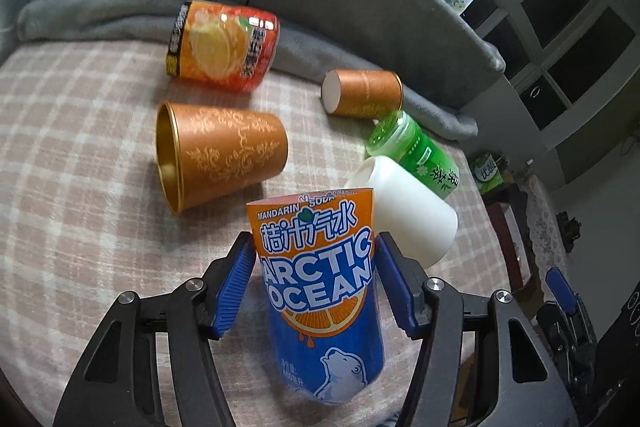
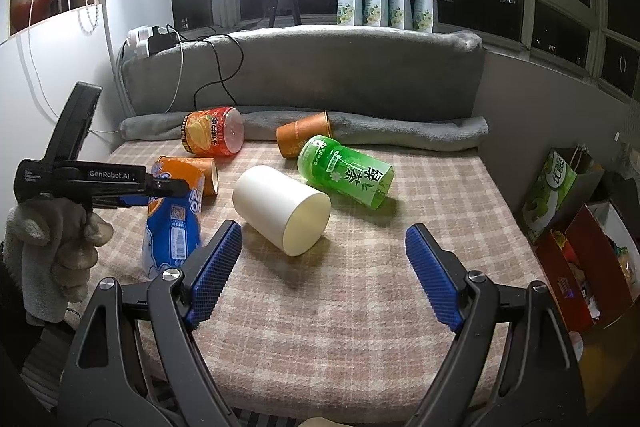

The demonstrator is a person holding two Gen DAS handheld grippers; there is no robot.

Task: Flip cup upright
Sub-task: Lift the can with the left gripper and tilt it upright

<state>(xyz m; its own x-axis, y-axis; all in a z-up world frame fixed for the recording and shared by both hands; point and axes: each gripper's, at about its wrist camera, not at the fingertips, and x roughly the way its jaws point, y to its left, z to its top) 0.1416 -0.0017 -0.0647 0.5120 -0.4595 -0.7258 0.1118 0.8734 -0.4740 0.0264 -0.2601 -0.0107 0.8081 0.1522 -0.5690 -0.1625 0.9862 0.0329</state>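
Note:
An orange and blue Arctic Ocean cup (image 1: 320, 291) stands nearly upright on the checked cloth, mouth up. It also shows in the right wrist view (image 2: 174, 223). My left gripper (image 1: 316, 275) has its blue pads (image 1: 236, 287) on both sides of the cup; they look apart from its walls. My right gripper (image 2: 324, 263) is open and empty above the cloth, in front of a white cup (image 2: 282, 209) lying on its side.
Lying on their sides: a large copper cup (image 1: 220, 155), a small copper cup (image 1: 364, 93), a green cup (image 1: 416, 151), an orange fruit-print cup (image 1: 222, 45). A grey cushion (image 2: 308, 71) backs the table. Boxes (image 2: 576, 267) stand at the right.

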